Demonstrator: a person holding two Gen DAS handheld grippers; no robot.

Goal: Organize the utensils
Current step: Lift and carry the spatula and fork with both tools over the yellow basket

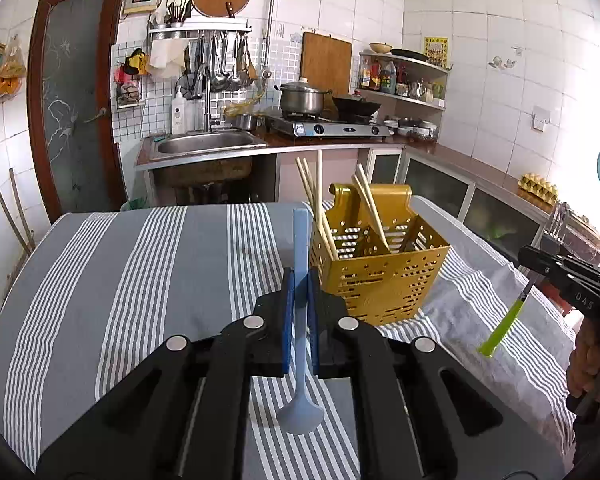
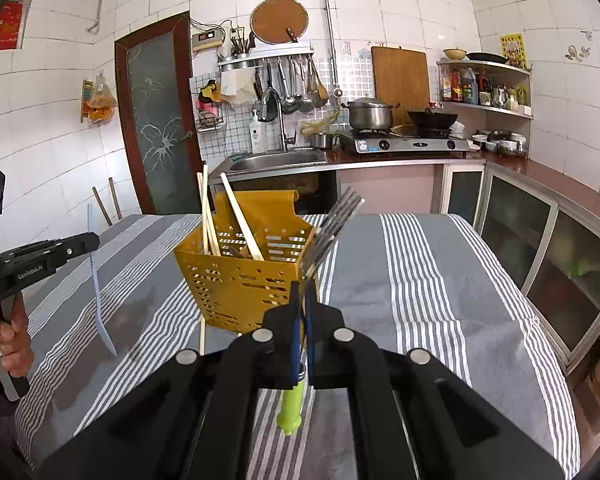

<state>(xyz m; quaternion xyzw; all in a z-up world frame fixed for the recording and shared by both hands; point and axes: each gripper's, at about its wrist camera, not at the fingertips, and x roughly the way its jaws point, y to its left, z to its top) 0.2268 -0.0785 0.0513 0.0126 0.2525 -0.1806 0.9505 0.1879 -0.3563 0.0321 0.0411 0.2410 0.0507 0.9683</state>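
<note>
Striped worktop. Left gripper jaws clamp blue spatula; right gripper jaws clamp fork. Advise lowering each upright into yellow caddy, clear of chopsticks.

The left tongs squeeze a blue spoon between their blue pads. The spoon stands upright, with its flat handle going up past the tips and its round end hanging down near the camera. Just beyond the tongs and a little to the right stands a yellow basket with holes, on the desk with its gray and white striped cloth. Wooden chopsticks lean inside the basket. Far to the right, the right tongs grip a fork with a green handle, held above the cloth.
</note>
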